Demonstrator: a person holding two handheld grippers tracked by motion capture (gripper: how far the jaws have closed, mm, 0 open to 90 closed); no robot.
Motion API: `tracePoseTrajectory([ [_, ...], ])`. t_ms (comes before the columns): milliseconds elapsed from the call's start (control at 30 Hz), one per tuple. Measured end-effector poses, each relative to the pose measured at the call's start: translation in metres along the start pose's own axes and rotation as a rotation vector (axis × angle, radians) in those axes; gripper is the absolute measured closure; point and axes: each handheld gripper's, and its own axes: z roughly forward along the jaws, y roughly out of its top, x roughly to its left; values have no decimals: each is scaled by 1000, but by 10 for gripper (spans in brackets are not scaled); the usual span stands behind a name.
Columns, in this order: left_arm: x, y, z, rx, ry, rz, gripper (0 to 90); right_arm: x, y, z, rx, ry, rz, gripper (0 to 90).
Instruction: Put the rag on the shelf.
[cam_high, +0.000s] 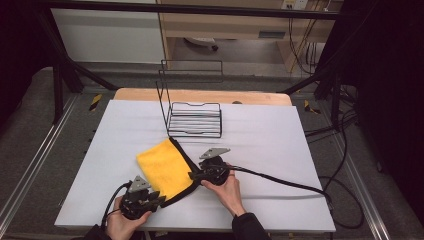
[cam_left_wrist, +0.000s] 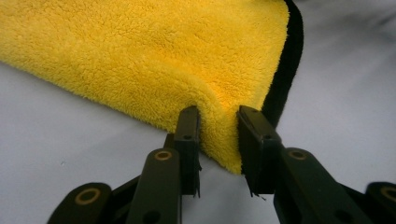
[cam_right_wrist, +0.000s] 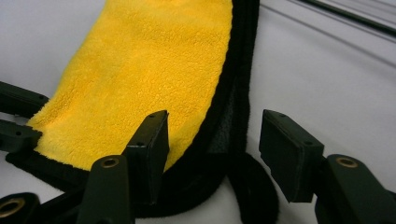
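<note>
A yellow towel (cam_high: 165, 169) with black edging lies flat between both grippers. The left gripper (cam_left_wrist: 218, 133) pinches a raised fold at its near corner. The right gripper (cam_right_wrist: 212, 144) straddles the black edge, jaws apart, not gripping.

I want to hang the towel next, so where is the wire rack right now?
In the high view the wire rack stands at the table's far middle, just beyond the far corner of the yellow towel.
</note>
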Motion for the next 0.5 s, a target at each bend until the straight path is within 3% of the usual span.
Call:
tracePoseTrajectory([
  [133,1,1,0,3,-13,-5,740,1,0,7,26,-9,-18,491],
  [333,5,2,0,8,-38,-10,781,-1,0,10,66,15,30,563],
  [500,9,3,-1,11,-69,-15,807,1,-1,9,73,28,54,674],
])
